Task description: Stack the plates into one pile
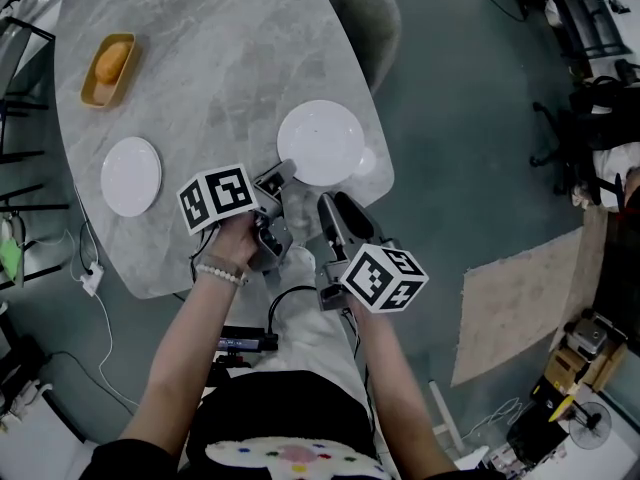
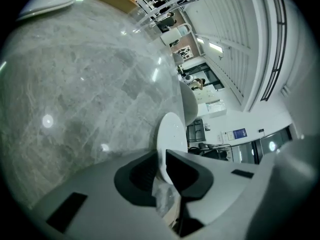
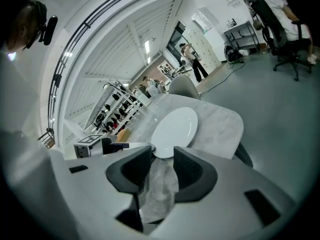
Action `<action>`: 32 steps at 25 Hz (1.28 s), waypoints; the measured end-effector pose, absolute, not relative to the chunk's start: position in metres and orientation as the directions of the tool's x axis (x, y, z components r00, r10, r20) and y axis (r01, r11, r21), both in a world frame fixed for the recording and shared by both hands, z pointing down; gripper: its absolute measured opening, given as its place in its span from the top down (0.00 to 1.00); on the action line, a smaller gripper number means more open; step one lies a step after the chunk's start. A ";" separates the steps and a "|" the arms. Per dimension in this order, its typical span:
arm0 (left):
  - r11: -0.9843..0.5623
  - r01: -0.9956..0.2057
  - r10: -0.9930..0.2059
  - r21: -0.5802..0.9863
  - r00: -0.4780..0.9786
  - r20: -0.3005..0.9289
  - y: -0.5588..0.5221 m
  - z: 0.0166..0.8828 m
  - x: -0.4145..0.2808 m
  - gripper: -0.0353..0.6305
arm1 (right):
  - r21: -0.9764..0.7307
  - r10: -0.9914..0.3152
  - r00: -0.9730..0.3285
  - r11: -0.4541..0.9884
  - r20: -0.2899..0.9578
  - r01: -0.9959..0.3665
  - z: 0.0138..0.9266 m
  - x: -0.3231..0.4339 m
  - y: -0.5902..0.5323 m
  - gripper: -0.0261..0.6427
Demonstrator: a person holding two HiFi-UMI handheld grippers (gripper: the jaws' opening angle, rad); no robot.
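The larger plate lies flat near the right-hand edge of the marble table, with its near rim towards the person. That rim is where the left gripper has hold of it. In the left gripper view the jaws have come in narrow on the thin white edge of the larger plate, one pad over it and one under. A grip at the lip is probably chosen because a flat plate offers nothing else to pinch.

The right gripper hovers just beside it at the table's edge. Its jaws are wide apart with nothing held, and in its own view the larger plate lies just past the tips. It looks placed to steady or support the rim if the plate tips (a one-sided pinch leaves a plate apt to sag).

The smaller plate sits well apart on the left of the table, so the two are not yet a pile. Since the smaller one belongs on top for a stable stack, the held plate may only be being repositioned. Further off, a yellow tray holds an orange item, clear of any path between the plates.
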State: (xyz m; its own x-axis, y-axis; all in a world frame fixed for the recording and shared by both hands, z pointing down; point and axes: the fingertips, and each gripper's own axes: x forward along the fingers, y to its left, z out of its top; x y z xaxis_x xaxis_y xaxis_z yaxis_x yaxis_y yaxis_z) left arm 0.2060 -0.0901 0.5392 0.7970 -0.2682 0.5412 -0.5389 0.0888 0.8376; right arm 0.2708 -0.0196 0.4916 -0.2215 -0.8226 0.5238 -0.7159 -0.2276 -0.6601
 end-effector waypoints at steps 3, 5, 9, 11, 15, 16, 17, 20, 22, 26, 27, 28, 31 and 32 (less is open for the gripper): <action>0.082 -0.540 -0.264 0.838 0.799 0.540 -0.090 0.538 0.206 0.87 | -0.672 -0.816 -0.229 -0.241 0.530 -0.700 0.496 0.269 -0.020 0.75; 0.077 -0.533 -0.265 0.842 0.804 0.533 -0.089 0.536 0.207 0.89 | -0.689 -0.815 -0.234 -0.254 0.531 -0.679 0.500 0.267 -0.020 0.75; 0.071 -0.512 -0.275 0.856 0.815 0.511 -0.089 0.527 0.208 0.89 | -0.730 -0.817 -0.243 -0.281 0.523 -0.623 0.505 0.265 -0.020 0.75; 0.073 -0.500 -0.280 0.863 0.820 0.499 -0.090 0.525 0.209 0.90 | -0.751 -0.821 -0.247 -0.292 0.514 -0.593 0.508 0.264 -0.022 0.75; 0.074 -0.471 -0.289 0.879 0.834 0.471 -0.092 0.517 0.211 0.90 | -0.802 -0.832 -0.265 -0.307 0.488 -0.513 0.511 0.259 -0.029 0.75; 0.071 -0.466 -0.289 0.882 0.836 0.466 -0.092 0.515 0.211 0.90 | -0.815 -0.835 -0.270 -0.310 0.480 -0.489 0.511 0.257 -0.031 0.75; 0.067 -0.464 -0.289 0.883 0.838 0.462 -0.092 0.514 0.211 0.90 | -0.826 -0.838 -0.273 -0.314 0.473 -0.468 0.512 0.255 -0.033 0.75; 0.063 -0.456 -0.289 0.888 0.843 0.454 -0.092 0.511 0.213 0.91 | -0.849 -0.849 -0.266 -0.326 0.456 -0.415 0.513 0.256 -0.040 0.74; 0.062 -0.450 -0.291 0.891 0.846 0.448 -0.093 0.509 0.214 0.91 | -0.859 -0.855 -0.256 -0.337 0.450 -0.385 0.515 0.258 -0.044 0.74; 0.062 -0.444 -0.291 0.894 0.849 0.441 -0.094 0.508 0.215 0.91 | -0.868 -0.864 -0.232 -0.357 0.447 -0.345 0.517 0.264 -0.049 0.74; 0.061 -0.443 -0.290 0.895 0.850 0.440 -0.094 0.508 0.215 0.91 | -0.868 -0.864 -0.226 -0.364 0.451 -0.339 0.519 0.265 -0.050 0.74; 0.059 -0.442 -0.289 0.895 0.851 0.439 -0.093 0.508 0.215 0.91 | -0.865 -0.862 -0.220 -0.373 0.457 -0.336 0.520 0.266 -0.050 0.74; 0.046 -0.440 -0.287 0.897 0.854 0.433 -0.094 0.507 0.215 0.91 | -0.857 -0.858 -0.207 -0.388 0.471 -0.340 0.522 0.267 -0.050 0.77; 0.037 -0.442 -0.287 0.896 0.854 0.433 -0.094 0.507 0.215 0.91 | -0.856 -0.858 -0.206 -0.387 0.471 -0.344 0.522 0.267 -0.050 0.77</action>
